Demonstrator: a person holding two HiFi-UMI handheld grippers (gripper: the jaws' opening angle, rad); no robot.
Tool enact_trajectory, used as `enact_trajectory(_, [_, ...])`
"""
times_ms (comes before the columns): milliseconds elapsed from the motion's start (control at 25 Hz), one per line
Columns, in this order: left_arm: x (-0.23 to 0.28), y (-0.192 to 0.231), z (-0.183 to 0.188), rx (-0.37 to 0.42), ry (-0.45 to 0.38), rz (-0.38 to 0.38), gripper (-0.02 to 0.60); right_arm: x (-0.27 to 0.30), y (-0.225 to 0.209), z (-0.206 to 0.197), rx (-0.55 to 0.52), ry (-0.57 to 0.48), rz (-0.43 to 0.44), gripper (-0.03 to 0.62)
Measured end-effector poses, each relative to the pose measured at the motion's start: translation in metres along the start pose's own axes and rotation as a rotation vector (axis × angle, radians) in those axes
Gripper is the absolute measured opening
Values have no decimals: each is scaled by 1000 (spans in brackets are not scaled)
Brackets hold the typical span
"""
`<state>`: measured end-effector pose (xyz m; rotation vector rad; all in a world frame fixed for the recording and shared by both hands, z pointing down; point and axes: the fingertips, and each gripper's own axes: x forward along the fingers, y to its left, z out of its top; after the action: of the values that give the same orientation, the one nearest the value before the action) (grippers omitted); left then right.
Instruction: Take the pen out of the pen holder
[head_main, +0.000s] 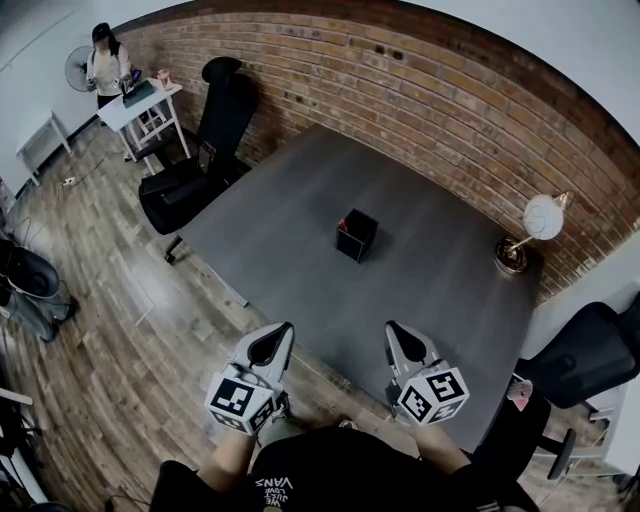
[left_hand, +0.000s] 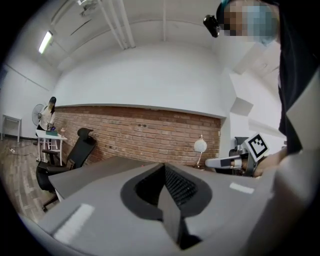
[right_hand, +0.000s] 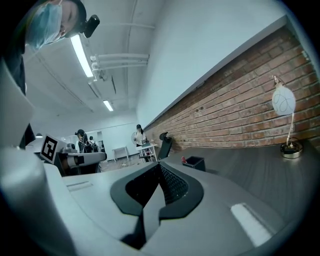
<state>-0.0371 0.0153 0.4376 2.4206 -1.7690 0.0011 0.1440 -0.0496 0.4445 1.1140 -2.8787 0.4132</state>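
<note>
A black square pen holder (head_main: 357, 235) stands upright near the middle of the grey table (head_main: 300, 250), with a red pen end (head_main: 342, 226) poking out at its left rim. In the right gripper view the holder (right_hand: 195, 162) sits far ahead on the tabletop. My left gripper (head_main: 284, 330) and right gripper (head_main: 393, 330) hover side by side over the table's near edge, well short of the holder. Both point forward with jaws together and nothing between them. The left gripper view shows its shut jaws (left_hand: 164, 169) and no holder.
A brass desk lamp (head_main: 530, 228) with a white globe stands at the table's far right corner by the brick wall. Black office chairs (head_main: 195, 150) sit at the left and at the right (head_main: 585, 355). A person stands at a white side table (head_main: 140, 105) far left.
</note>
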Motion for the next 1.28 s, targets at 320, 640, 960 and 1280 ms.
enact_trajectory(320, [15,62,4,-4,25,-144,52,51,27,6,-9,-35,-132,0])
enact_trajectory(640, [25,102,7,3,41,-288,51,82,50,5,0,-77,-261,0])
enact_trajectory(960, [41,116,0,-7,59,-342,52,101,48,1,-18,-62,-307,0])
enact_trajectory(1280, [80,117,-7,-7,71,-328,52,132,11,4,-59,-45,-267,0])
